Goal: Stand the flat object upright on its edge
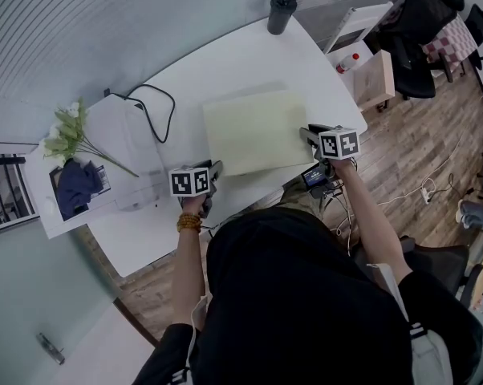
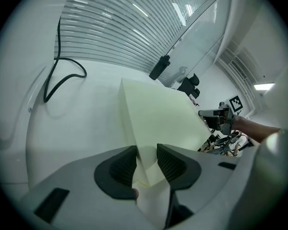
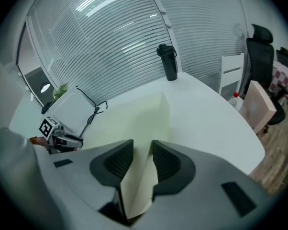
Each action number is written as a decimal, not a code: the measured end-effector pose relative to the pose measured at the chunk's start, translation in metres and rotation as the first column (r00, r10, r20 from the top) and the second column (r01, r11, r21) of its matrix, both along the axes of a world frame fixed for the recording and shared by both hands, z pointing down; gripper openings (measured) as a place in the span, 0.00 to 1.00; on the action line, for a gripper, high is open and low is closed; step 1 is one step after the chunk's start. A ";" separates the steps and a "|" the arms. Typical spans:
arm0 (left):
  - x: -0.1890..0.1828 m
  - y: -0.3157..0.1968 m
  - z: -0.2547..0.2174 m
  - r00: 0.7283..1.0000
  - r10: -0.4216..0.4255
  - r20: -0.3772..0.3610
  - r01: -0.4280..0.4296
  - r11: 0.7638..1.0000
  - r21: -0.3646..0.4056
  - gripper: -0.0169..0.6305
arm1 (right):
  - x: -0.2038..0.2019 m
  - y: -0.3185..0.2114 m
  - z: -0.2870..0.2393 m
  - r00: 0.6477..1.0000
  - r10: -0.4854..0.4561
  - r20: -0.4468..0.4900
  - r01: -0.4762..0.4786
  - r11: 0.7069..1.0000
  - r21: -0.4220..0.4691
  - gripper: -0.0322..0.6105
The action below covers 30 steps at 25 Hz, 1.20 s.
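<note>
A pale yellow-green board sits in the middle of the white counter, with its broad face turned up toward the head view, so it lies flat or nearly flat rather than on its edge; whether its near edge has left the counter cannot be told. The left tongs grip the board at its 7 o'clock corner. In the left gripper view the left tongs stand narrow, with both ribbed pads pressing on the board, whose thin side face and broad face both show. The right tongs take the board at about 4 o'clock, on its right edge near the person's corner. In the right gripper view the right tongs are likewise narrow and clamped on the board, which runs away from them across the counter. Each pair of tongs is held in one of the person's hands, and the left wrist wears a beaded bracelet. At 12 o'clock from the board, near the far rim of the counter, stands a black bottle. A black cable loops at 10 o'clock, and a bunch of flowers lies at 9 o'clock, well apart from the board. A black chair stands on the wooden floor at 2 o'clock, beyond the counter.
</note>
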State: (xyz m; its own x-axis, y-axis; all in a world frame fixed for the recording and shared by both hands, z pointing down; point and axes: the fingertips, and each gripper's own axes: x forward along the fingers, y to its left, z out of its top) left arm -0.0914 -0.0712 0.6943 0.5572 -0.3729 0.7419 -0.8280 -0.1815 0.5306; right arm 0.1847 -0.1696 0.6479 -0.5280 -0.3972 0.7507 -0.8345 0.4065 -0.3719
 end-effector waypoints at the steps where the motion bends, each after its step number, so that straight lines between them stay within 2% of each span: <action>1: 0.000 0.000 0.000 1.000 0.000 -0.001 0.000 1.000 0.001 0.24 | -0.001 0.000 -0.002 1.000 -0.002 -0.002 0.002 1.000 0.005 0.24; 9: 0.002 -0.001 0.000 1.000 -0.001 0.012 0.001 1.000 0.000 0.24 | -0.001 -0.005 -0.012 1.000 -0.003 -0.028 0.005 0.999 0.041 0.23; 30: 0.006 -0.004 -0.001 0.999 -0.033 -0.031 0.033 0.999 0.005 0.23 | -0.011 -0.015 -0.050 0.993 -0.057 -0.101 0.071 0.986 0.150 0.20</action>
State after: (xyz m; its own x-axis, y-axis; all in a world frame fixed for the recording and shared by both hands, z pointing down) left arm -0.0849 -0.0747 0.6935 0.5671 -0.3957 0.7224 -0.8169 -0.1579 0.5548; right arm 0.1742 -0.1846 0.5979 -0.4847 -0.4787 0.7321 -0.8337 0.5062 -0.2209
